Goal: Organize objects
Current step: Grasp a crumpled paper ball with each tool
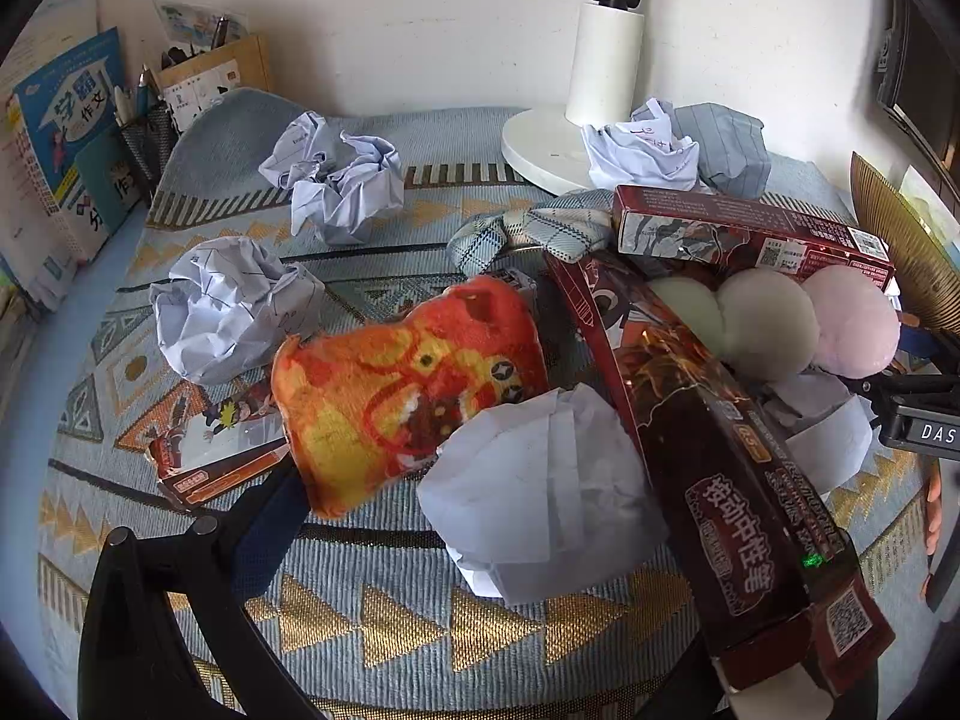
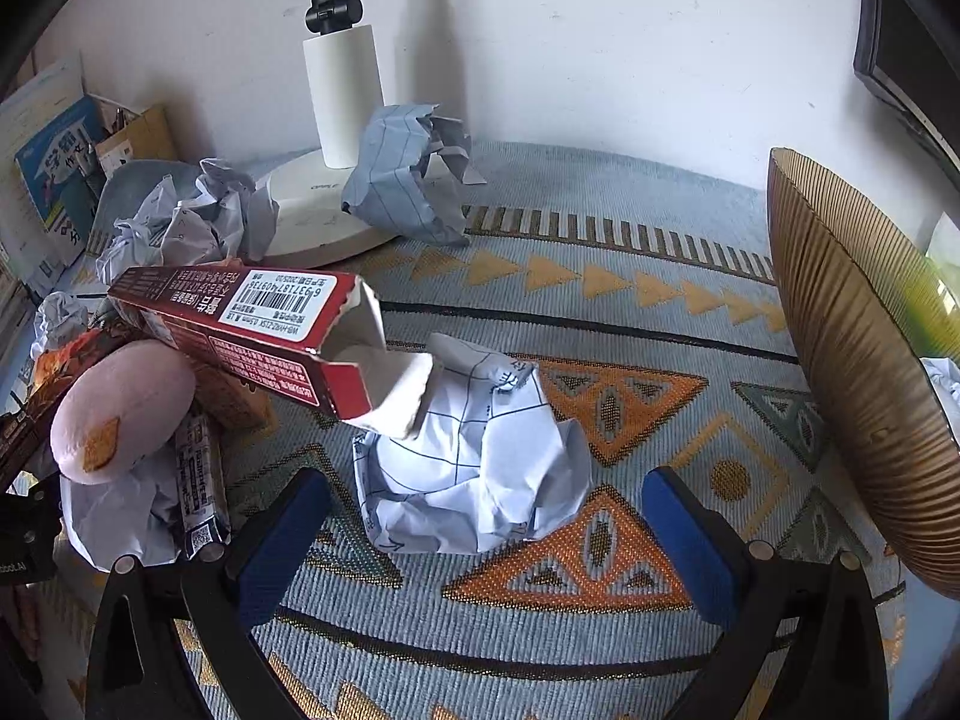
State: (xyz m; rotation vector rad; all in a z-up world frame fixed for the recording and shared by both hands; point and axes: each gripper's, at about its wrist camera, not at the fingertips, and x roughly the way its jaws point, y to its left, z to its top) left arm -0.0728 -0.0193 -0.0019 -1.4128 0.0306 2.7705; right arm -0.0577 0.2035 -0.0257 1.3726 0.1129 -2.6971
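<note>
In the left wrist view a long dark red pen box (image 1: 738,480) runs over my right finger, which it hides; my left finger (image 1: 270,528) stands apart beside an orange plush (image 1: 408,384). A crumpled paper ball (image 1: 540,492) lies between them. Whether my left gripper (image 1: 480,600) holds the box cannot be told. A three-ball plush (image 1: 774,318) and a second red box (image 1: 750,228) lie behind. My right gripper (image 2: 486,534) is open and empty, its blue pads (image 2: 282,540) either side of a crumpled paper ball (image 2: 474,468). The second red box (image 2: 252,330) overhangs it.
Several more paper balls (image 1: 336,174) lie on the patterned cloth (image 2: 600,300). A white lamp base (image 2: 318,216) stands at the wall. A ribbed gold basket (image 2: 858,360) is at the right. Books and a pen holder (image 1: 144,132) stand at the far left.
</note>
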